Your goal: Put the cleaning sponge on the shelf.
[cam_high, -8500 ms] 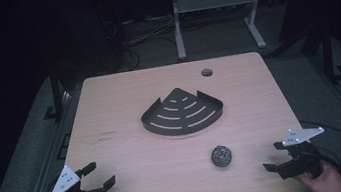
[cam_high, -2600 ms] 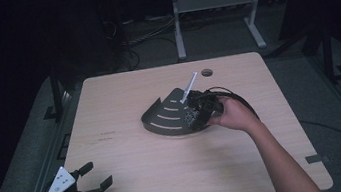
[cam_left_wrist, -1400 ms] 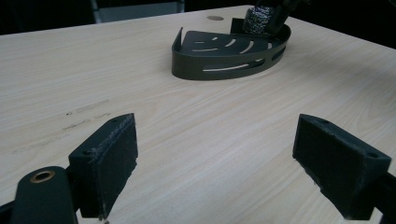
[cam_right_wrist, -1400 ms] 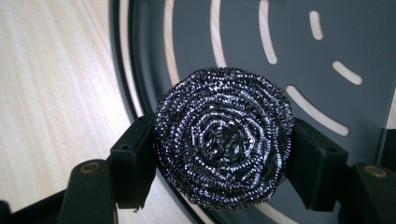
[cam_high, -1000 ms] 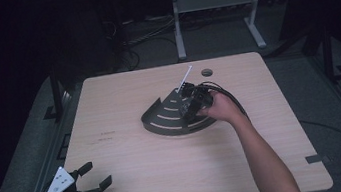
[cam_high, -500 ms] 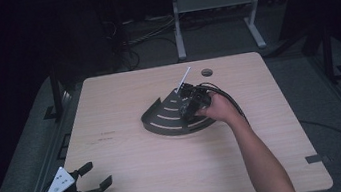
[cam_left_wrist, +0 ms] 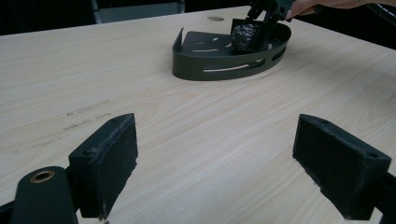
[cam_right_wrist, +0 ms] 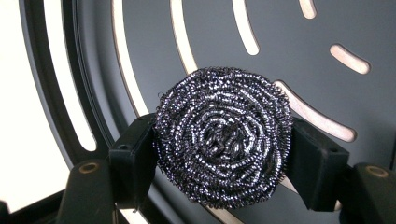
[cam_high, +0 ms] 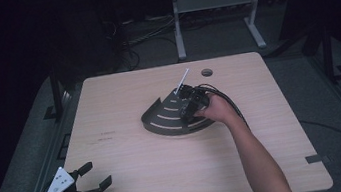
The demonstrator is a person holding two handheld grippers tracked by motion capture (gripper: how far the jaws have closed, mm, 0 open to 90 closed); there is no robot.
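Right gripper clamping scourer over tray, mid-table. Left gripper idling wide open, empty, near-left corner.

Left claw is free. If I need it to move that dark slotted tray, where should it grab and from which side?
Grip the tray by its upright outer wall, coming from above near the left end, one jaw inside and one outside. The wall is thin and stands up, and that end is away from the right claw holding the scrubber.
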